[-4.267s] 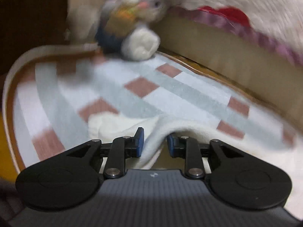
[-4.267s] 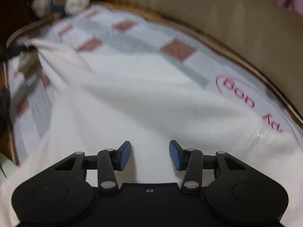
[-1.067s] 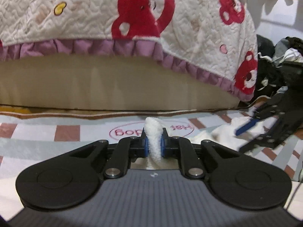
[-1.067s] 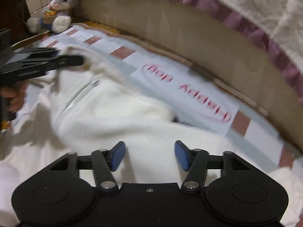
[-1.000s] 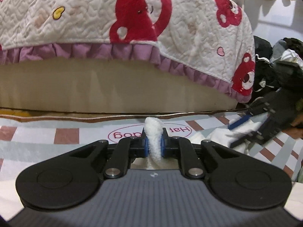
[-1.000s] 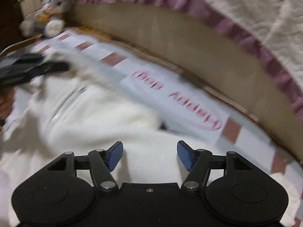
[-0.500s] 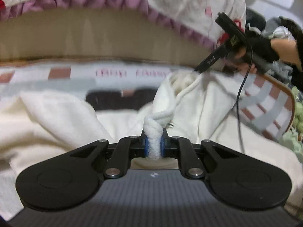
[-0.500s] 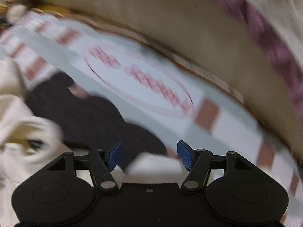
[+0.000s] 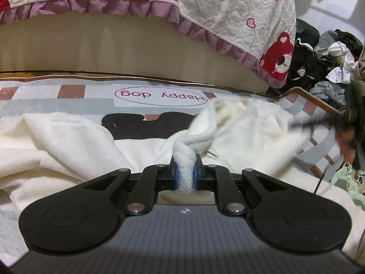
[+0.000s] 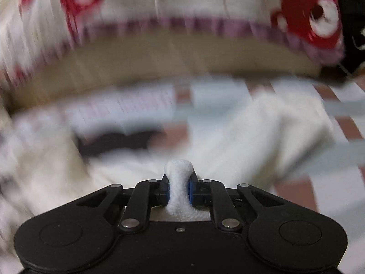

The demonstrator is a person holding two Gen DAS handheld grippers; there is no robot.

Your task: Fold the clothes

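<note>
A cream fleece garment (image 9: 68,141) lies rumpled on a checked mat (image 9: 95,91) printed "Happy dog". A black garment (image 9: 141,127) shows under it in the middle. My left gripper (image 9: 184,175) is shut on a twisted fold of the cream fleece. My right gripper (image 10: 179,190) is shut on another fold of the same fleece (image 10: 262,137); its view is blurred by motion. In the left wrist view the right gripper (image 9: 319,121) shows as a dark blur at the right, beside a raised part of the fleece.
A bed base (image 9: 136,43) with a bear-print quilt (image 9: 228,4) runs along the back of the mat. A pile of dark clothes (image 9: 324,52) sits at the far right. A pale green item (image 9: 349,178) lies at the right edge.
My right gripper, open half a second ago, has shut on a fold of the cream fleece. The left gripper keeps its hold, and the fleece is now pulled out between the two.
</note>
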